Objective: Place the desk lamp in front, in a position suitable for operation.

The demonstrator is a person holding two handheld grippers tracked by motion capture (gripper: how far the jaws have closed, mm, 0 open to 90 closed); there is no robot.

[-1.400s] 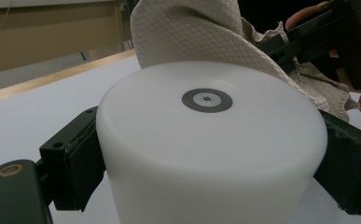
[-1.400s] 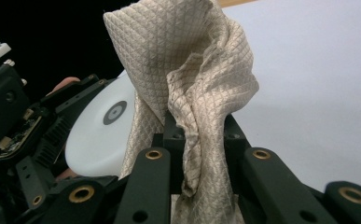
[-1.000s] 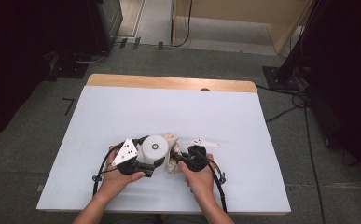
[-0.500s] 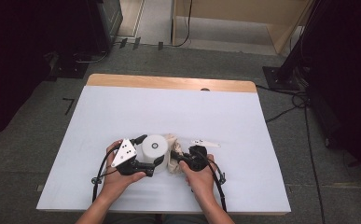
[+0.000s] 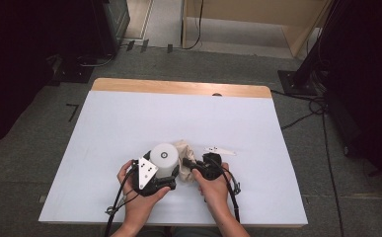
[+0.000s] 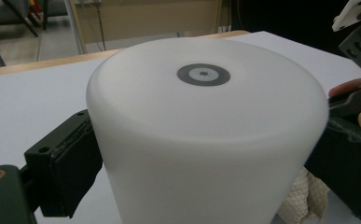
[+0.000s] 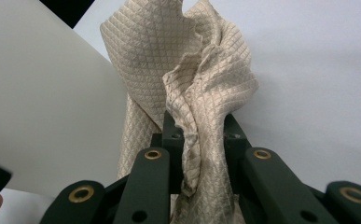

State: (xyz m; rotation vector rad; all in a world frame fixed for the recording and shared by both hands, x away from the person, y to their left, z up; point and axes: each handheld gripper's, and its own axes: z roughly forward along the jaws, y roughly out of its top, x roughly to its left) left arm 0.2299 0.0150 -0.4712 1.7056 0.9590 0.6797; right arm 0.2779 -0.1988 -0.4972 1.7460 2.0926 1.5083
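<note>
A white cylinder with a grey ring mark on its top stands upright near the table's front edge. My left gripper is shut on it, and in the left gripper view its black pads press the sides of the cylinder. A crumpled beige quilted cloth lies against the cylinder's right side. My right gripper is shut on the cloth. In the right gripper view the cloth rises bunched from between the jaws of the right gripper, next to the white wall of the cylinder.
The table has a white top and a wooden strip along its far edge. Cables trail from both grippers toward the person. Dark stands and cables sit on the floor to the right and behind.
The left hand and its gripper have shifted a little to the right and nearer around the cylinder. The cylinder, the cloth and the right gripper have stayed put.
</note>
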